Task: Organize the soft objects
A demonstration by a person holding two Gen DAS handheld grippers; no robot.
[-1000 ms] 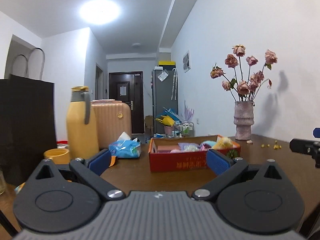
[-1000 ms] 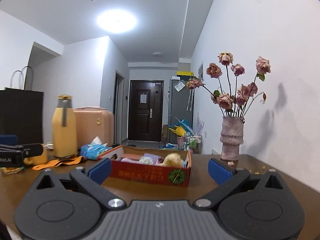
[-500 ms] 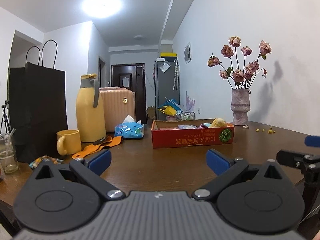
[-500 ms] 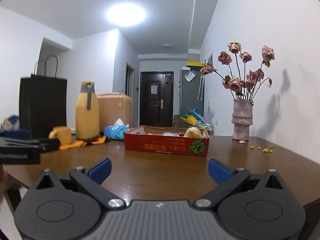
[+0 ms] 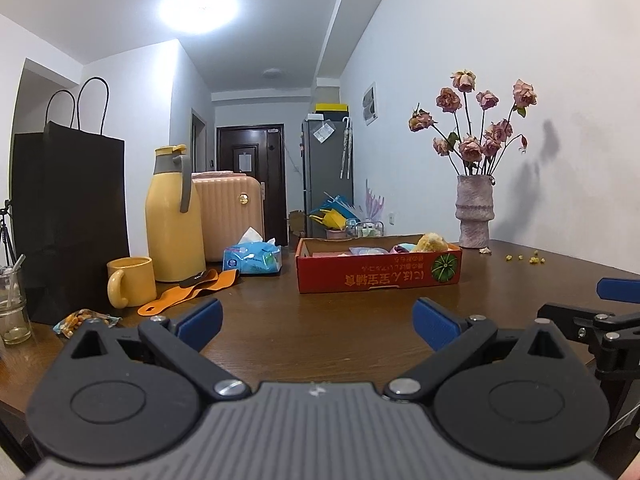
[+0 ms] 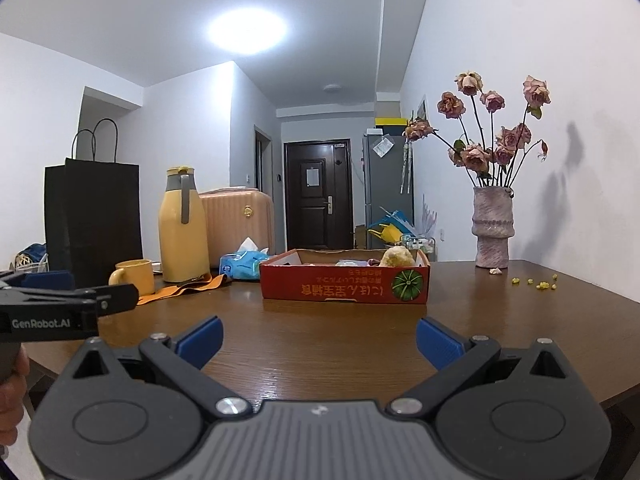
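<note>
A red cardboard box [image 5: 378, 276] stands mid-table and holds soft things: a yellow plush [image 5: 430, 243], pink and light-blue pieces. It also shows in the right wrist view [image 6: 344, 284], with the yellow plush [image 6: 396, 257] inside. My left gripper [image 5: 316, 322] is open and empty, well short of the box. My right gripper [image 6: 318, 338] is open and empty near the table's front edge. A blue tissue pack [image 5: 253, 260] lies left of the box, and an orange cloth strip [image 5: 188, 290] lies in front of the jug.
A yellow jug [image 5: 174, 216], yellow mug [image 5: 130, 282], black paper bag [image 5: 68, 220], glass [image 5: 12, 304] and snack packet [image 5: 82, 318] stand at the left. A vase of dried roses [image 5: 474, 216] stands back right, with yellow crumbs [image 5: 528, 258] near it.
Both grippers have pulled back from the box towards the table's front edge and risen; the box now looks smaller and farther. Both jaws stay open.
</note>
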